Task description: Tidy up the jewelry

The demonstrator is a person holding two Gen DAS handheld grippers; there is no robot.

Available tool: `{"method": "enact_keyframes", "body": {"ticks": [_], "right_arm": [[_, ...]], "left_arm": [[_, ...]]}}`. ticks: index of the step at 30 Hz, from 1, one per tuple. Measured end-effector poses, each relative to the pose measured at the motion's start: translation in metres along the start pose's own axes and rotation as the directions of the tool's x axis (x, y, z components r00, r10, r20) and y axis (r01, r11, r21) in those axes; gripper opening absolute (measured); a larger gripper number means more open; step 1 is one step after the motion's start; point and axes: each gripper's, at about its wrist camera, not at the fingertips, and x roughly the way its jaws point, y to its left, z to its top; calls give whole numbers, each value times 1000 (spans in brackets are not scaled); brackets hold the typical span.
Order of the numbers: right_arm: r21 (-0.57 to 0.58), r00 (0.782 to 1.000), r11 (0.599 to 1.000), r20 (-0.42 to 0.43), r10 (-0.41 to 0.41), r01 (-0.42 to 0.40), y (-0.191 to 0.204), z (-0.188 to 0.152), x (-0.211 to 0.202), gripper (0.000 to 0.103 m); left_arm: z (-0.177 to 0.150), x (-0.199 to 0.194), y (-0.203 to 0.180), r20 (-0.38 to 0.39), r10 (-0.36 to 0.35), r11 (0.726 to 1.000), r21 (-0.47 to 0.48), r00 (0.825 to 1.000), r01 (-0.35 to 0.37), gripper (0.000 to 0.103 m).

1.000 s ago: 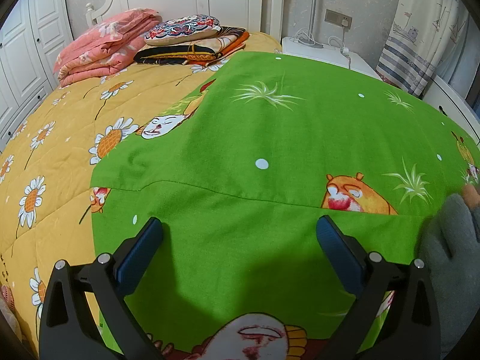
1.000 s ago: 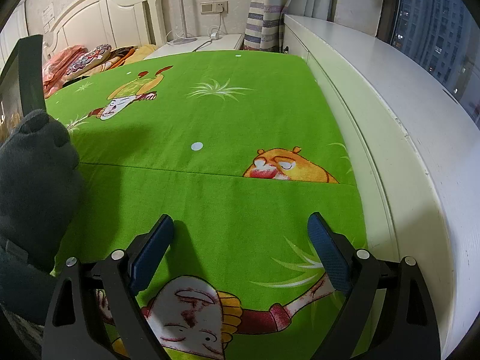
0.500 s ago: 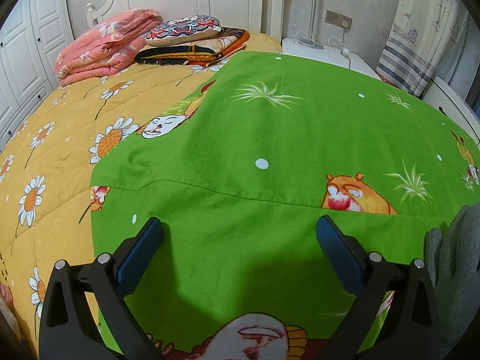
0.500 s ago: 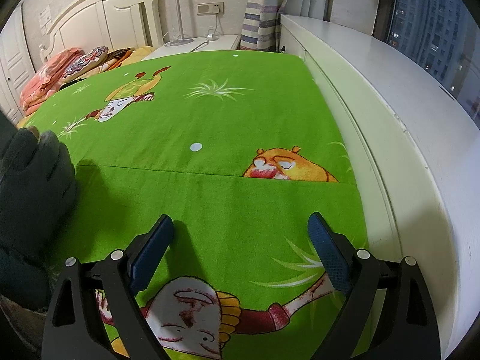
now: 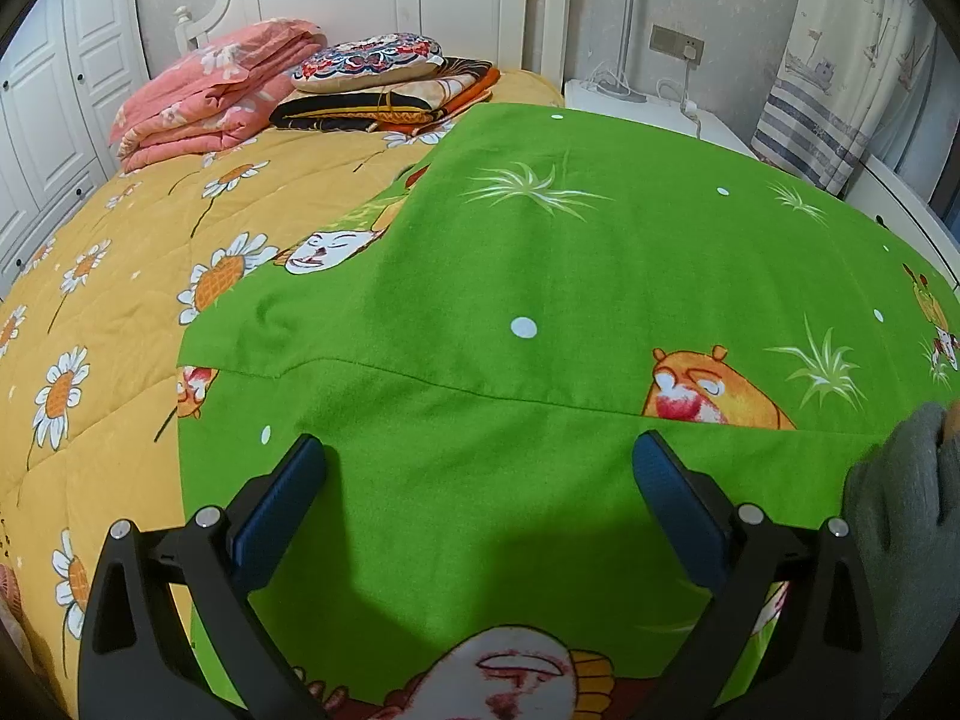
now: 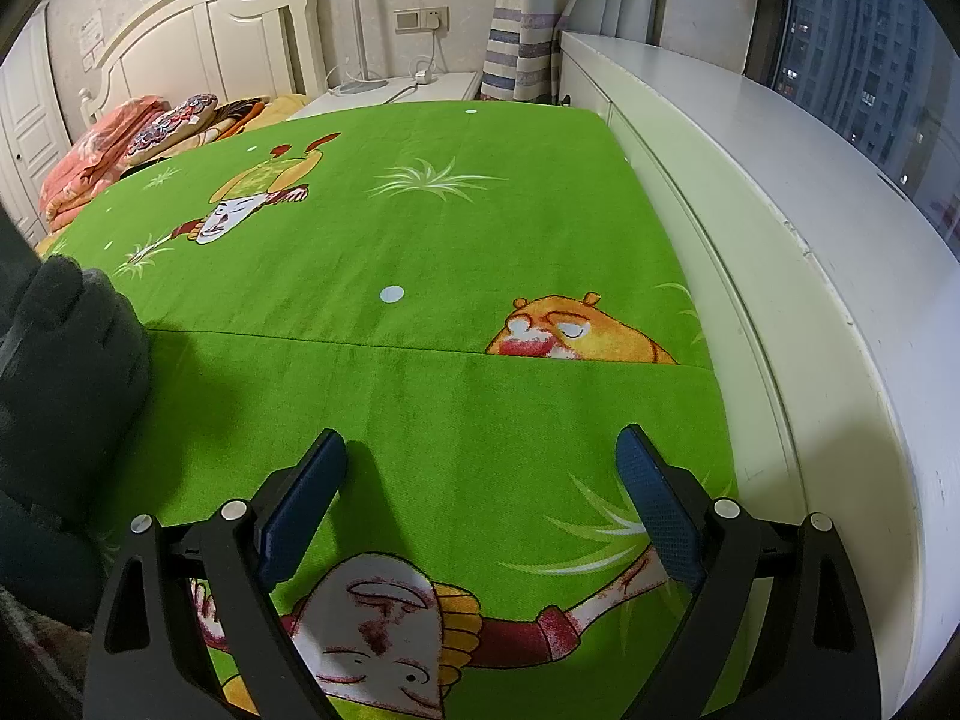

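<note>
1. While the left gripper (image 5: 480, 462) hangs over the green cloth (image 5: 540, 276) with its jaws wide apart and nothing between them, the one change in the left view is at 3 o'clock: a gloved hand (image 5: 900, 498) sat high at the edge a second ago, slid lower half a second ago, and now shows more fully again. The cloth and the folded blankets (image 5: 228, 90) at 11 o'clock lie as they did.
2. No jewelry shows anywhere in this view, so where it lies relative to the fingers cannot be told; by my reading, organizing has not begun.
3. Seen from the right wrist, the right gripper (image 6: 480, 462) is equally wide open and empty above the cloth's cartoon face (image 6: 372, 630) at 6 o'clock.
4. At 9 o'clock the other gloved hand (image 6: 66, 360) has shifted back and forth without touching the cloth's fold.
5. No jewelry appears here either; it likely lies outside both views.
</note>
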Motion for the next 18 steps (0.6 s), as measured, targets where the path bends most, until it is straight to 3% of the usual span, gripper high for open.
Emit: {"method": "enact_keyframes", "body": {"ticks": [18], "right_arm": [[2,1000,1000,-2,3,-3,0,0,0,86]], "left_arm": [[1,0,1,-8,5,1000,4,1000,-5,100]]}}
